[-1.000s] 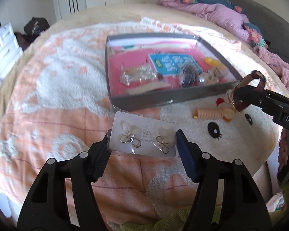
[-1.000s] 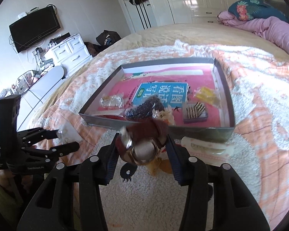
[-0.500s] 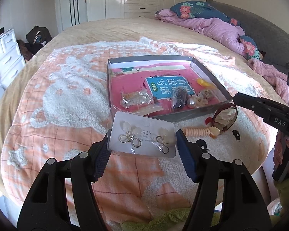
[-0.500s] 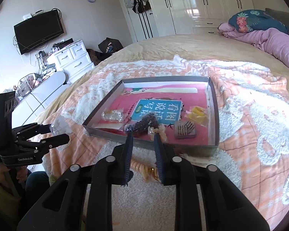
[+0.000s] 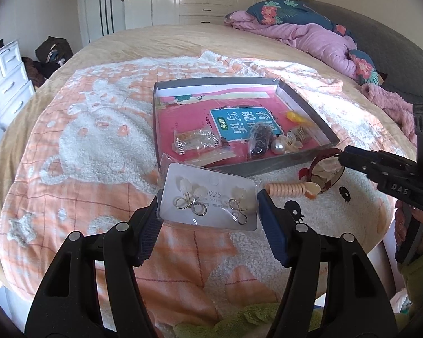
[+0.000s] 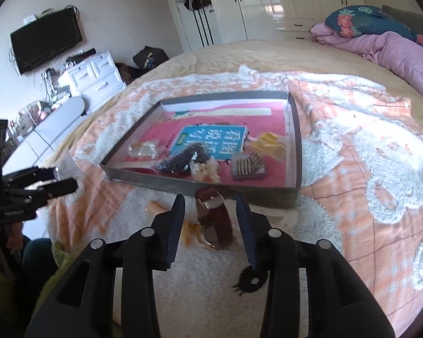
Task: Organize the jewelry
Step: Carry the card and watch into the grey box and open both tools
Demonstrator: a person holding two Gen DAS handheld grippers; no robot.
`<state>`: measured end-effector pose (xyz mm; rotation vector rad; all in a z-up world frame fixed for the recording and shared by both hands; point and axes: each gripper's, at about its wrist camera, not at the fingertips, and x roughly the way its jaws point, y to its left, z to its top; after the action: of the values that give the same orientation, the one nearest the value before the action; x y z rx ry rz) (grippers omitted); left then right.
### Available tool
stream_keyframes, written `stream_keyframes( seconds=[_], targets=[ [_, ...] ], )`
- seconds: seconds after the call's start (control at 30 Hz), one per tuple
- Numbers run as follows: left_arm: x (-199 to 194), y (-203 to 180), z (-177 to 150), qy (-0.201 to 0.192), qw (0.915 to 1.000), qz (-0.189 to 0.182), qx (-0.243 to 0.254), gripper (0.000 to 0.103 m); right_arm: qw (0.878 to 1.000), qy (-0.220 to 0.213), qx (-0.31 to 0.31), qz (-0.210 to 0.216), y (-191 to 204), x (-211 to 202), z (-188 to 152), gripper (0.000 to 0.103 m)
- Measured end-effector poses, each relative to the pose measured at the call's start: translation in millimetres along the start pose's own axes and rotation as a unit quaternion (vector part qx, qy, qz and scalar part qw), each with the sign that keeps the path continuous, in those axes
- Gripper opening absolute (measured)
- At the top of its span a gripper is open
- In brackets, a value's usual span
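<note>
Your right tool (image 6: 210, 211) had just let go of the brown watch (image 6: 215, 222). A second before, its fingers were clamped on the watch; half a second before, they had pinched nearly together with nothing between them. At this moment they stood well apart with the watch lying loose between them on the blanket (image 6: 366, 152), just in front of the near wall of the grey tray (image 6: 293, 140). That reads as a slipped grip, not a placement: the watch was outside the tray, so you probably had to pick it up again before it could join the sorted pieces.

Your left tool (image 5: 208, 207) had not changed through those frames. Its fingers were closed on the side edges of the bagged earring card (image 5: 208, 197), held in the air short of the tray's near wall.

Inside the tray lay a small clear packet (image 5: 196, 140), a dark beaded piece (image 5: 259, 139), a pearl (image 5: 277, 148) and a yellow item (image 5: 292, 116) on a pink liner. A peach coil hair tie (image 5: 286, 189) rested on the blanket just before the tray, beside the watch.

The blanket was fluffy, peach and white, spread over a round bed (image 5: 155, 36). Beyond the tray were white wardrobes (image 6: 282, 0), a purple duvet (image 6: 394, 48), a white dresser (image 6: 96, 76) and a wall television (image 6: 46, 40).
</note>
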<state>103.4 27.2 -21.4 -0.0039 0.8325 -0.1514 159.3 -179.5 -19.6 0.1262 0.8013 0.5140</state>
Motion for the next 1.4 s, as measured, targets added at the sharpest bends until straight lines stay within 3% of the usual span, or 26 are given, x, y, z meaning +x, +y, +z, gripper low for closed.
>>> stream_keyframes(
  seconds=[0.13,0.2,0.23,0.47,0.77,1.07,1.4],
  targets=[
    [1.4,-0.2,0.2,0.001,1.0000,0.000,-0.001,0.057,1.000,0.014,-0.013,0.001,1.6,10.4,-3.8,0.035],
    [1.4,-0.8,0.7,-0.001,1.0000,0.000,-0.002,0.057,0.999,0.021,-0.025,-0.003,5.2,16.3,-5.9,0.017],
    [0.7,-1.0,1.2,-0.002,1.0000,0.000,-0.002,0.057,0.999,0.020,-0.029,-0.003,6.6,16.7,-5.8,0.016],
    [-2.1,-1.2,20.4,-0.013,0.9999,-0.001,-0.002,0.057,0.999,-0.013,-0.037,0.019,12.5,-3.4,11.0,0.014],
    [3.1,-12.8,53.2,-0.026,0.9993,0.004,0.025,0.057,0.996,-0.062,-0.058,0.028,20.2,-24.1,57.1,0.014],
    [23.3,-12.8,83.5,-0.028,0.9989,0.009,0.037,0.057,0.995,-0.075,-0.062,0.015,15.3,-13.3,82.4,0.014],
    [55.8,-8.0,93.7,-0.019,0.9994,0.000,0.029,0.057,0.996,-0.066,-0.059,0.001,4.5,14.0,101.5,0.014]
  ],
)
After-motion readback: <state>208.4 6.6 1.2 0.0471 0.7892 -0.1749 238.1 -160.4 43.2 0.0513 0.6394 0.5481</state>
